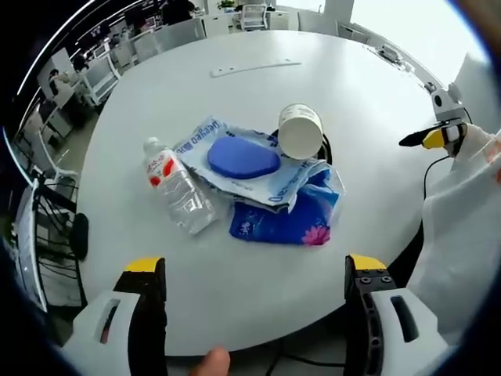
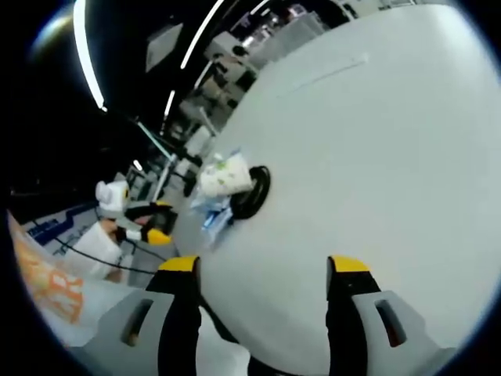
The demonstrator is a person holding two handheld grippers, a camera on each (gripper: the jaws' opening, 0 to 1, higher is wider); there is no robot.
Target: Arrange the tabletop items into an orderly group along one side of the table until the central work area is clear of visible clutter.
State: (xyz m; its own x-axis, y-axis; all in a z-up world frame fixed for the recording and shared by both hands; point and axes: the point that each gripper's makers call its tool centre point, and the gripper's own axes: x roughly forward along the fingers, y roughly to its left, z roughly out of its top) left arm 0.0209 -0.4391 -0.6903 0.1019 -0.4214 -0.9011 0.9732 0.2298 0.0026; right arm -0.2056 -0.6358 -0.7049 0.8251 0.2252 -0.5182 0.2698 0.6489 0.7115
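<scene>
You stand at a round white table (image 1: 235,282) in an office with desks behind. Your left gripper (image 1: 254,274) hangs wide and empty over the near edge; your right gripper (image 2: 262,270) is equally wide and empty, off to the side. Nothing looks sorted yet: the clutter sits mid-table in one loose heap. Count one bottle (image 1: 178,188) lying down, one paper cup (image 1: 300,131) tipped over, one blue pad (image 1: 243,157) on a wrapper (image 1: 270,184), and one blue packet (image 1: 293,219).

Office desks (image 1: 94,66) beyond, ceiling light strips (image 2: 84,55) overhead
</scene>
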